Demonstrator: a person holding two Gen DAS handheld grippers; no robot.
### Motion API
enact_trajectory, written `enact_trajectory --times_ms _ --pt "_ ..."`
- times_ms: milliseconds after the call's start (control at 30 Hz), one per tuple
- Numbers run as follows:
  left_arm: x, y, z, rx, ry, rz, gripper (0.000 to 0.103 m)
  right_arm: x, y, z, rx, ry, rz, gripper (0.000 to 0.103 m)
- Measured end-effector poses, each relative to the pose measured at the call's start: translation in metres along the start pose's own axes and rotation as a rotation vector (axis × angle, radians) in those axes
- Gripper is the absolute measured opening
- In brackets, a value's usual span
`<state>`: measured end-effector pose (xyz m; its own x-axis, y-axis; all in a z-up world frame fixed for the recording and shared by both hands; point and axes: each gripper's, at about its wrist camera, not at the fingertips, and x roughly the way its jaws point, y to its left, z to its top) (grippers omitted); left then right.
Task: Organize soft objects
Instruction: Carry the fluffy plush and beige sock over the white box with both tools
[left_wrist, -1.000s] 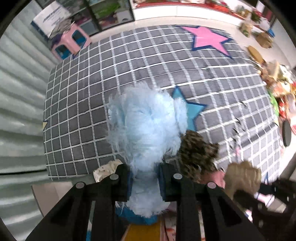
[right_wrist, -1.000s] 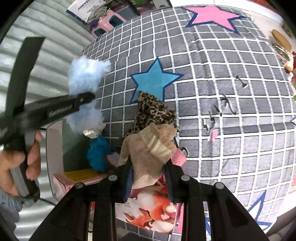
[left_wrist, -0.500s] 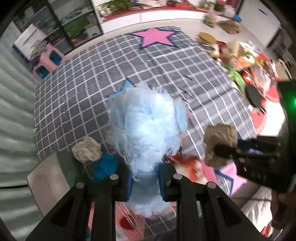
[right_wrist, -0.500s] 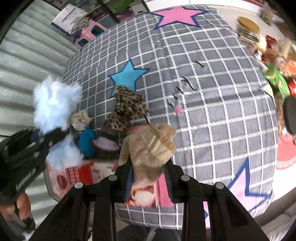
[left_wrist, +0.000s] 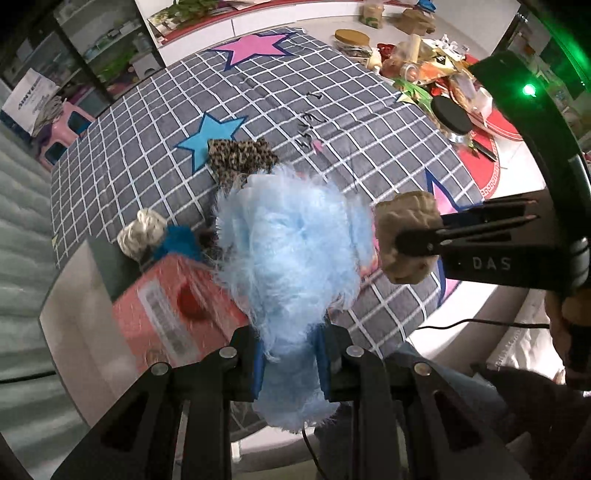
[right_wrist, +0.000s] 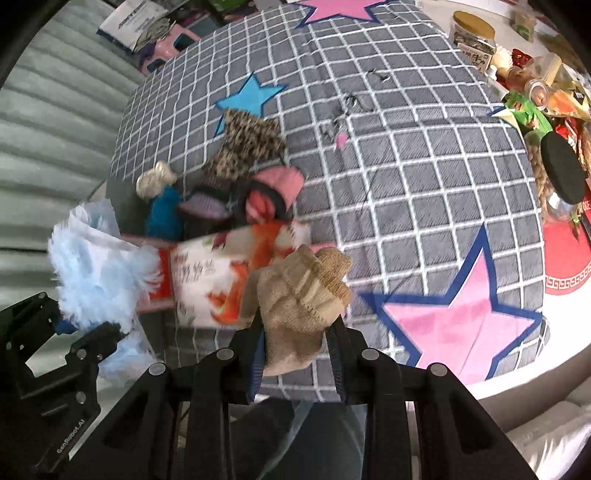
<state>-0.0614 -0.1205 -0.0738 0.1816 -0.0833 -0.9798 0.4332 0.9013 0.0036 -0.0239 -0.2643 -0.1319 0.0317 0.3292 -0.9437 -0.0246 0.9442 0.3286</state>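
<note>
Left tool (left_wrist: 290, 363) clamped on fluffy pale-blue plush (left_wrist: 291, 254); right tool (right_wrist: 297, 356) on tan knit sock (right_wrist: 303, 291).

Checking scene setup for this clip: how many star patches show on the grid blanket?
3: a pink star at the far edge, a blue star beside the leopard sock, a pink star near the front edge. Others may be hidden.

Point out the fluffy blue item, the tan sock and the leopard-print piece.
fluffy blue item (left_wrist: 295, 258), left wrist view, middle of the fluff.
tan sock (right_wrist: 301, 295), right wrist view, bunched middle.
leopard-print piece (right_wrist: 247, 144), right wrist view, centre of the fabric.
</note>
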Motion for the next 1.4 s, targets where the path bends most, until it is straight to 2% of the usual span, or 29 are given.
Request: enact_trajectory --times_ms 400,533,833,1400 --pt "-0.018 0.021 -0.052 -0.038 -0.048 0.028 0.025 0.012 0.056 -0.033 -0.132 0.056 0.006 0.032" --pt "-0.027 0.033 -0.068 -0.080 -0.078 0.042 0.025 0.018 0.078 -0.042 -0.196 0.075 0.006 0.032" --pt "-0.047 0.078 -0.106 -0.253 -0.132 0.083 0.025 0.021 0.130 -0.055 -0.337 0.086 0.009 0.032" --pt "-0.048 0.159 -0.169 -0.555 -0.119 0.189 0.025 0.024 0.233 -0.051 -0.557 0.080 0.059 0.032"
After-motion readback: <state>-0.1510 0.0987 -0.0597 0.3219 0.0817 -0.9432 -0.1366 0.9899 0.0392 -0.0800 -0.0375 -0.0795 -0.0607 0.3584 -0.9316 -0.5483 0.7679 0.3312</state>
